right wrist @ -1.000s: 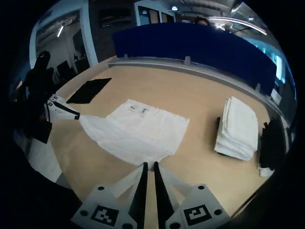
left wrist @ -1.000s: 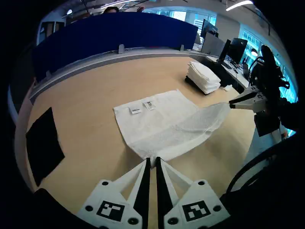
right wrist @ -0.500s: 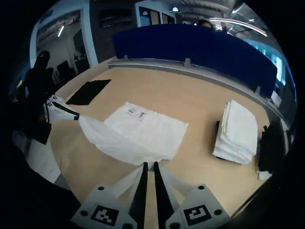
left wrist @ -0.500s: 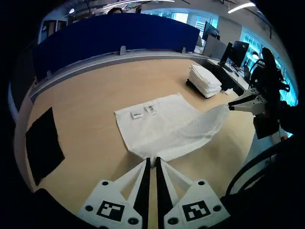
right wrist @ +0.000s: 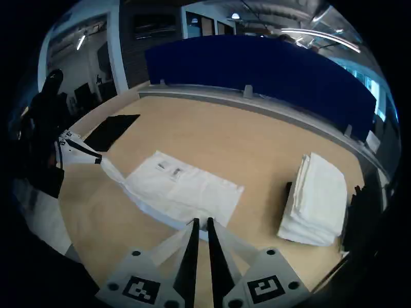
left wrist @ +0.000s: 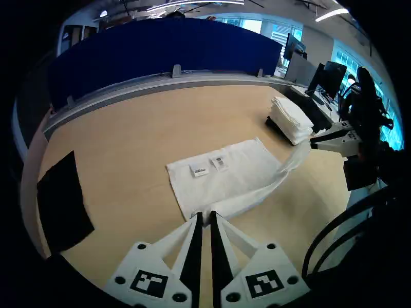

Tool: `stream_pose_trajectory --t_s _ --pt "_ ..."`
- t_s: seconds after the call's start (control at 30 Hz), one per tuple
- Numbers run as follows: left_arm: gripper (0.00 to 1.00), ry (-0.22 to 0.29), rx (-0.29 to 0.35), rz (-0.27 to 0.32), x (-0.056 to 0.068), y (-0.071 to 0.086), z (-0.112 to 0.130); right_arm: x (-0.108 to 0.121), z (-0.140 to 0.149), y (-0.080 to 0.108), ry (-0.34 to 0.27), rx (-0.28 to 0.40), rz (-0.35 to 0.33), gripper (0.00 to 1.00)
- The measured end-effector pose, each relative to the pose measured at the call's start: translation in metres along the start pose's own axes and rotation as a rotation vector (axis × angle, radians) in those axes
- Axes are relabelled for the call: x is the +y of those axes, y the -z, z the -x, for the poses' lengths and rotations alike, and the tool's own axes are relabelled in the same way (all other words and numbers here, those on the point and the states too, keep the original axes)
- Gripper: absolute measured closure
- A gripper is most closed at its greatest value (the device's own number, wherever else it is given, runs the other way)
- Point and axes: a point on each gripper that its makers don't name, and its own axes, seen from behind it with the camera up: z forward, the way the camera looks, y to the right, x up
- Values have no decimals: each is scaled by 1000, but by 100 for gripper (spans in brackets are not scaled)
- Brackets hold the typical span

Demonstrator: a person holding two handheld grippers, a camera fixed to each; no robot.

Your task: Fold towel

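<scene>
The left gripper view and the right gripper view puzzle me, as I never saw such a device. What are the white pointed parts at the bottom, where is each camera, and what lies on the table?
There is no robot here. A person holds a tool in each hand, and each tool has a two-finger gripper and a wide-angle camera looking along the fingers. The white wedges at the bottom of the left gripper view are the left gripper. Those in the right gripper view are the right gripper. On the wooden table lie a white towel, a stack of folded towels and a black mat. Each gripper is shut on one near corner of the white towel, holding that edge off the table.
</scene>
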Motion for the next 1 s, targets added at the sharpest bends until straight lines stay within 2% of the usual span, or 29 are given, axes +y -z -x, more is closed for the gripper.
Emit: stream_pose_trajectory --t_s 0.47,0.67,1.0 --pt "90 5 -25 -18 -28 -51 -18 29 -9 -46 -51 -25 24 88" --pt "90 -28 -47 -13 -36 -70 -18 37 -7 -58 -75 -40 31 88" --pt "90 -46 -87 5 -40 -91 -13 44 0 -73 -95 -75 43 88"
